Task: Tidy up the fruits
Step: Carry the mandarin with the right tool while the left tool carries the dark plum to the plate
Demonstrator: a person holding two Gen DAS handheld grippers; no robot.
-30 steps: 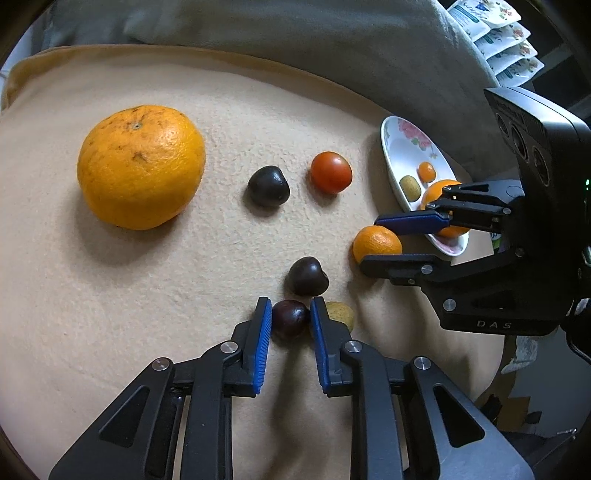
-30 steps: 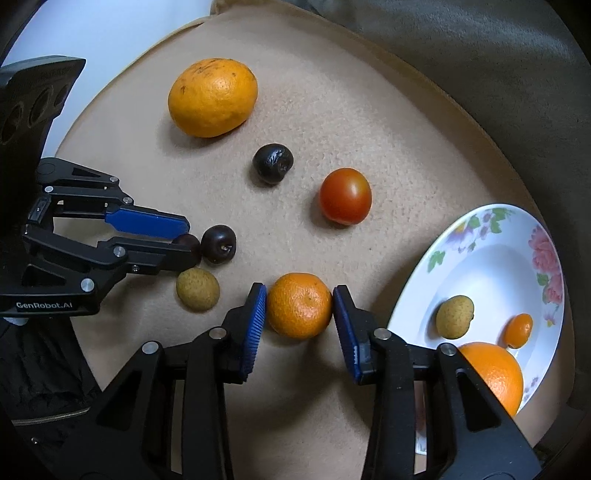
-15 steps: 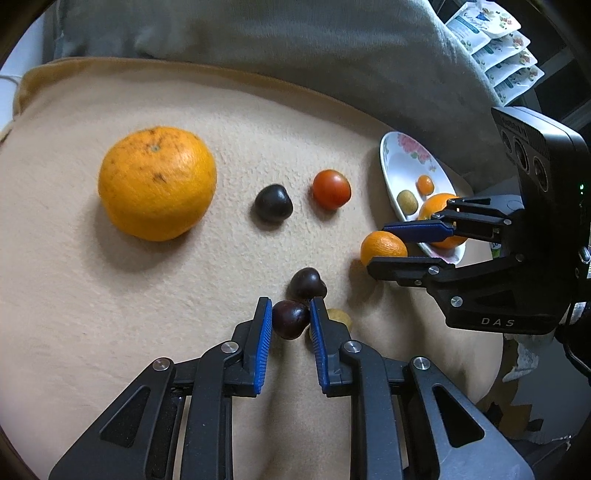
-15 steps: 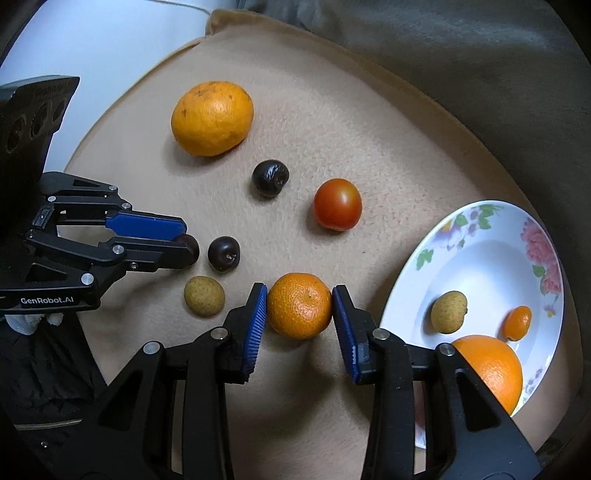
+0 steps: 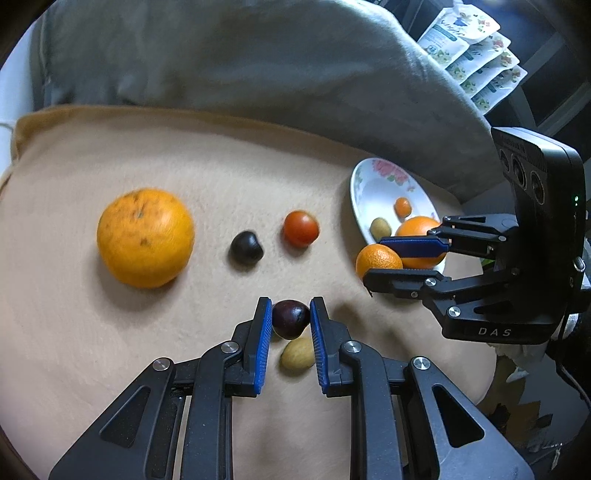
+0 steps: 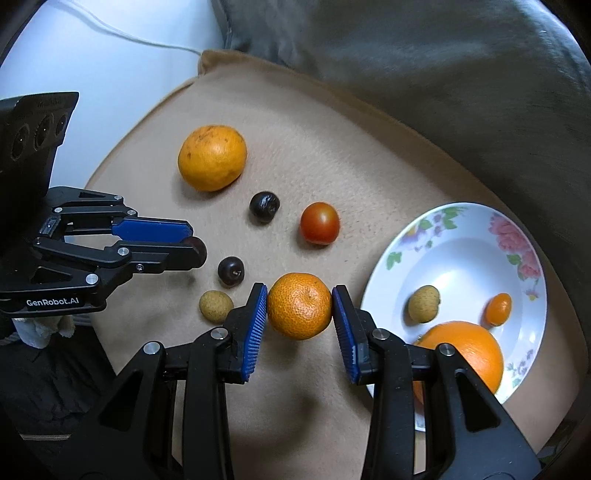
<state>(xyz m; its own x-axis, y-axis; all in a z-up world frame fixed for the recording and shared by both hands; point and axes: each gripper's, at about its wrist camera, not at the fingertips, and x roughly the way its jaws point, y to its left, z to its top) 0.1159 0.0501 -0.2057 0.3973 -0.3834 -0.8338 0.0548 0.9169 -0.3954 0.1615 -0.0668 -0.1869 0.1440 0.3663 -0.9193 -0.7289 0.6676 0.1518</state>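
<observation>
Tan fleece blanket (image 5: 110, 350) over a cushion, grey throw (image 5: 258, 74) bunched behind. Left gripper (image 5: 291, 317) clamped on a dark plum (image 5: 291, 318), pads pressed to both its sides, fruit lifted clear of the blanket. Right gripper (image 6: 300, 306) closed on a mandarin (image 6: 300, 305), blue pads (image 6: 258, 325) tight against the peel, likewise raised. Directly beneath the held plum in the left view, a pale longan (image 5: 297, 356); only in the right view, a second dark plum (image 6: 231, 270) beside that longan, hidden by the left fingers otherwise. Farther out on the blanket: a wrinkled dark fruit (image 5: 245, 247), a red tomato (image 5: 301, 228), a large orange (image 5: 145, 237). To the right, a floral plate (image 6: 461, 251) holding a longan (image 6: 424, 299), a kumquat (image 6: 498, 309) and a big orange (image 6: 465, 350), the plate's full rim plain only from the right wrist. Seen only from the left wrist: printed pouches (image 5: 472, 48) stacked at the upper right. Seen only from the right wrist: a white cable (image 6: 122, 35) on a pale surface at the upper left.
</observation>
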